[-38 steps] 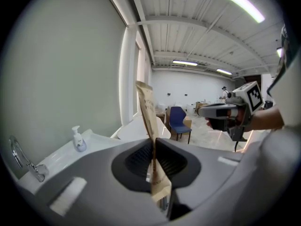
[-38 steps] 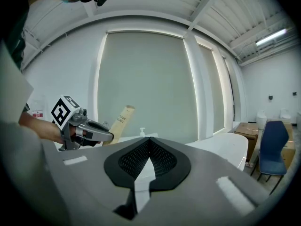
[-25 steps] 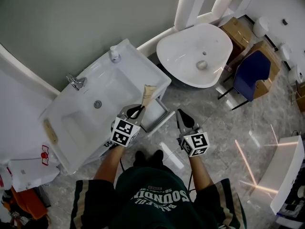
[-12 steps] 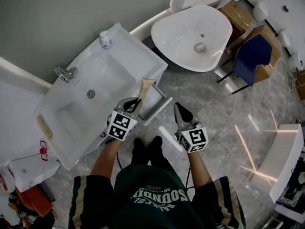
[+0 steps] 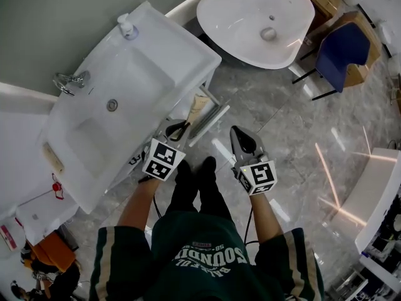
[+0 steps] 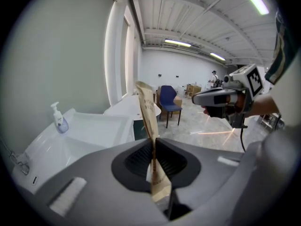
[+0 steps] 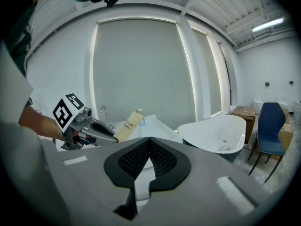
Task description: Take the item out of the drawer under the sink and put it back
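Note:
A tan paper packet point(image 5: 199, 107) stands up from my left gripper point(image 5: 182, 129), whose jaws are shut on its lower end. In the left gripper view the packet point(image 6: 149, 117) rises upright between the pads, tilted slightly left. It hangs over the open white drawer point(image 5: 212, 121) under the white sink point(image 5: 144, 68). My right gripper point(image 5: 241, 140) is held beside it on the right, over the floor, shut with nothing in it. From the right gripper view I see that gripper's own jaws point(image 7: 149, 142) closed, and beyond them the left gripper point(image 7: 96, 132) with the packet point(image 7: 127, 124).
A white bathtub point(image 5: 241, 27) stands beyond the sink cabinet, with a blue chair point(image 5: 341, 52) and cardboard boxes point(image 5: 363, 74) to its right. A soap dispenser point(image 5: 126, 25) and faucet point(image 5: 69, 80) sit on the sink. The person's feet point(image 5: 194, 174) stand on grey marble floor.
The head view has shifted, so the sink and tub sit higher in frame. My left gripper still holds the packet, now closer over the drawer. The right gripper stays shut alongside.

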